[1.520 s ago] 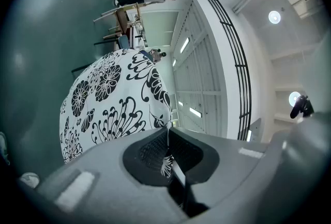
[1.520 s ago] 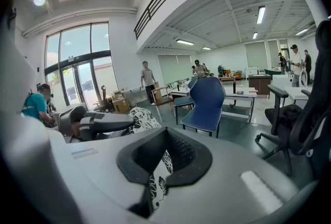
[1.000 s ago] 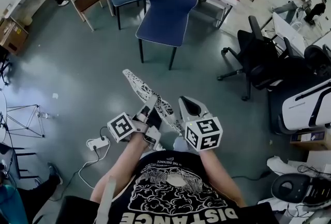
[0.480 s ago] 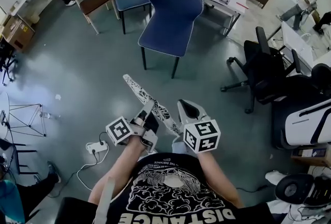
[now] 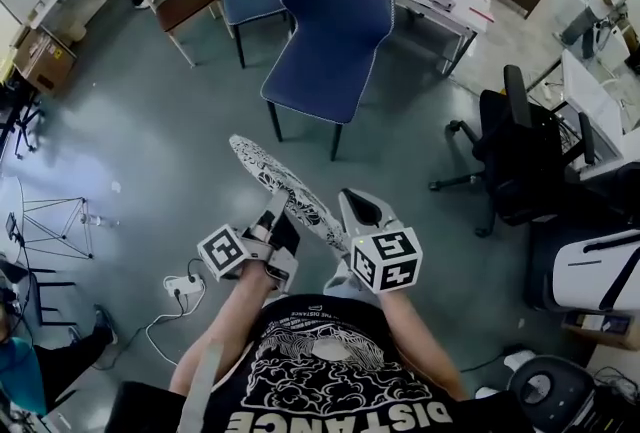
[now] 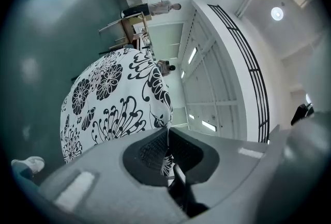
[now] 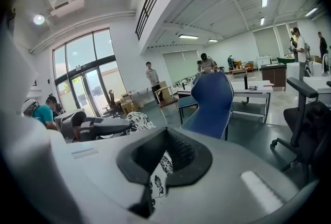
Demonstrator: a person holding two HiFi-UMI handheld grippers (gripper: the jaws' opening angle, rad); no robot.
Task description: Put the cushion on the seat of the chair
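Left tongs (image 5: 277, 218) and right tongs (image 5: 348, 219) clamp the cushion (image 5: 265, 171) over grey floor (image 5: 150, 121); blue chair (image 5: 330, 31) ahead; seemingly an office.

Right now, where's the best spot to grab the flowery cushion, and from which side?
The thin near rim, coming from the person's side. The cushion is flat, so jaws fit only across its thickness. The left gripper and right gripper are both shut on that rim, apart, which likely steadies it and leaves the far end free toward the chair.
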